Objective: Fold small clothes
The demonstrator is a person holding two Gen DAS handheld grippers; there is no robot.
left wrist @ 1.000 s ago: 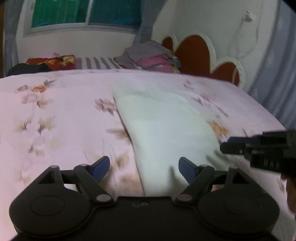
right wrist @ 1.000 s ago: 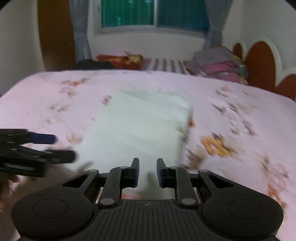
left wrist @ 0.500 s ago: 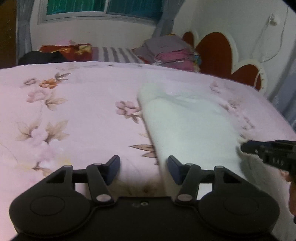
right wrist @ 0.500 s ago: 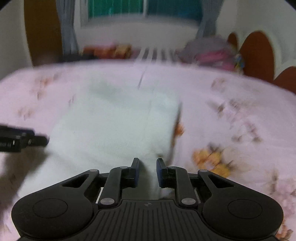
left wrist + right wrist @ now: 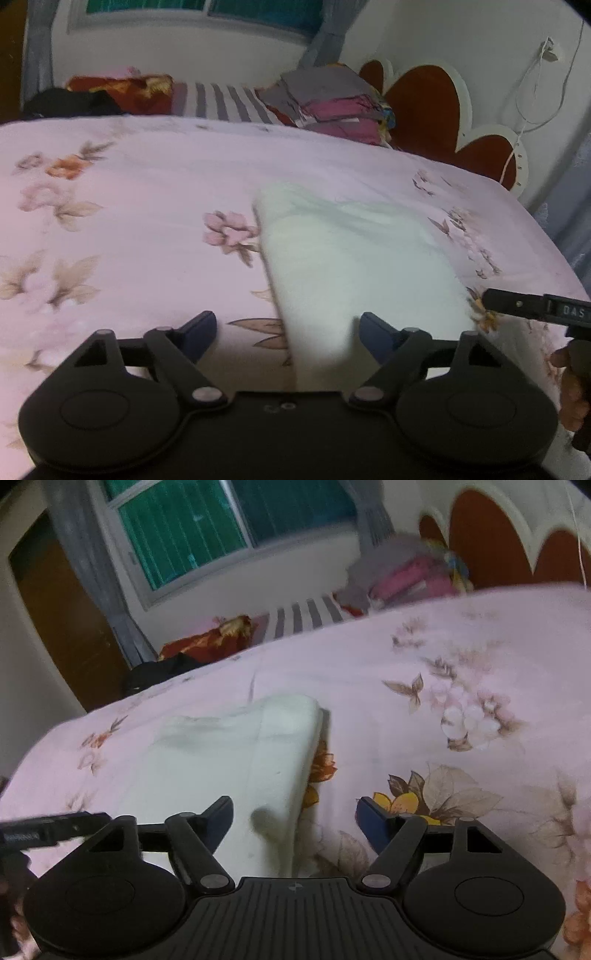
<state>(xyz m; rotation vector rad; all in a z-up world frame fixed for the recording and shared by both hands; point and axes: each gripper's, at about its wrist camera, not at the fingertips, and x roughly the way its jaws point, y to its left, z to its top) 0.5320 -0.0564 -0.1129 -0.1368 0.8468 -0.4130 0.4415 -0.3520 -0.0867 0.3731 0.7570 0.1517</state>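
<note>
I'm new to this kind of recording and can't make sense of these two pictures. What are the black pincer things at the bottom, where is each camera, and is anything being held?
There is no robot here. A person carries a hand-held gripper in each hand, and a wide-angle camera on each one looks forward along its two fingers.

One picture is from the left hand-held gripper, the other from the right hand-held gripper. Each also shows the other one at its edge.

Below lies a bed with a pink floral sheet. On it rests a pale white garment, folded lengthwise. Further back are a pile of folded clothes and a red headboard.

Nothing is held. Both pairs of jaws are opening; an edge of the garment lies between them, but the blue pads do not press on it.
</note>
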